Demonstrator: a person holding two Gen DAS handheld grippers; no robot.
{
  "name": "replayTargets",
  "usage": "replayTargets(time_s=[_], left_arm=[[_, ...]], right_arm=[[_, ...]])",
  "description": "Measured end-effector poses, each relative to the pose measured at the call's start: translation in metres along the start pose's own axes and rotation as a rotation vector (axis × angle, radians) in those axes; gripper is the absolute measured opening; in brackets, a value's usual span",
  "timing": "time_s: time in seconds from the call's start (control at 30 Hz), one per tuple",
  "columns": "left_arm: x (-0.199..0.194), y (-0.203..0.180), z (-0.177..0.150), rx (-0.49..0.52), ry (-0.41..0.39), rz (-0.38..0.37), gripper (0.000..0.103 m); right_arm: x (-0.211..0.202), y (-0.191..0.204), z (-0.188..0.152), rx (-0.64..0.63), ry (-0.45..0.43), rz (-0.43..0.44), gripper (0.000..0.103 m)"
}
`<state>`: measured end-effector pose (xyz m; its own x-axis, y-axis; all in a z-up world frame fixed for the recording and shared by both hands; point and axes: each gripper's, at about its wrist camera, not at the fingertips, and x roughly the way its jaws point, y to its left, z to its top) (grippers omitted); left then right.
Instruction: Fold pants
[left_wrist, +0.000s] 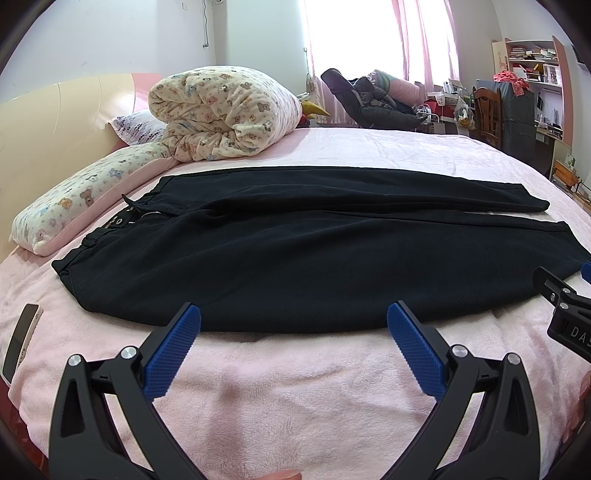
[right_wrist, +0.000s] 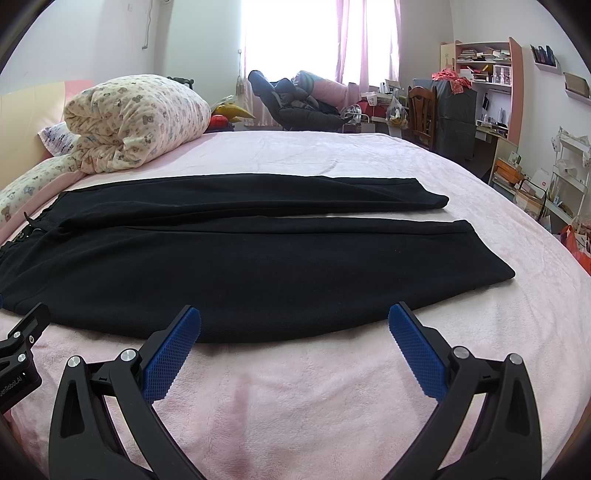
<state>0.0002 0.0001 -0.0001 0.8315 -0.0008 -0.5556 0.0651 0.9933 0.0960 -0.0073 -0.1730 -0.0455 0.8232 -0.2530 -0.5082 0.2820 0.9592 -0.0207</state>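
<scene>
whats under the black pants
The black pants lie flat on a pink blanket that covers the bed and shows on all sides. Anything beneath the fabric itself is hidden.

Left gripper (left_wrist: 293, 317) spread wide, blue ribbed pads (left_wrist: 173, 350) angled outward on black fingers, nothing between them, tips low and pointing forward. Right gripper (right_wrist: 294, 318) likewise spread wide, blue pads (right_wrist: 417, 350) facing each other across an empty gap. Held side by side at about the same height: right one's black body showing at the right edge of the left view, left one's at the left edge of the right view.
</scene>
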Motion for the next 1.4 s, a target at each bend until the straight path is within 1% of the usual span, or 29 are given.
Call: replayTargets(time_s=[0.53,0.87,0.93,1.0,1.1,1.17,1.27,1.33,1.4], left_arm=[[0.000,0.000,0.000,0.000,0.000,0.000,0.101],[-0.001,0.000,-0.001,-0.004,0.004,-0.006,0.101],[0.000,-0.001,-0.001,0.003,0.010,-0.012,0.101],[0.003,0.003,0.010,0.022,0.018,-0.014,0.101],[-0.002,0.008,0.028,0.017,0.001,-0.030,0.101],[-0.003,0.009,0.045,0.019,-0.020,-0.024,0.101],[-0.001,0.015,0.065,0.014,-0.079,0.015,0.101],[0.002,0.020,0.069,-0.003,-0.098,0.032,0.101],[0.008,0.027,0.066,-0.034,-0.106,0.041,0.101]], right_arm=[[0.003,-0.002,-0.002,-0.005,0.007,0.017,0.102],[-0.003,-0.010,0.011,0.018,0.020,0.059,0.102],[-0.004,-0.016,0.023,0.028,0.023,0.075,0.102],[-0.006,-0.024,0.038,0.028,0.012,0.077,0.102],[-0.002,-0.040,0.065,0.016,-0.020,0.035,0.102],[0.010,-0.052,0.090,0.013,-0.020,-0.002,0.102],[0.039,-0.069,0.129,0.030,0.018,-0.038,0.102],[0.068,-0.081,0.157,0.064,0.058,-0.064,0.102],[0.097,-0.091,0.178,0.111,0.102,-0.090,0.102]])
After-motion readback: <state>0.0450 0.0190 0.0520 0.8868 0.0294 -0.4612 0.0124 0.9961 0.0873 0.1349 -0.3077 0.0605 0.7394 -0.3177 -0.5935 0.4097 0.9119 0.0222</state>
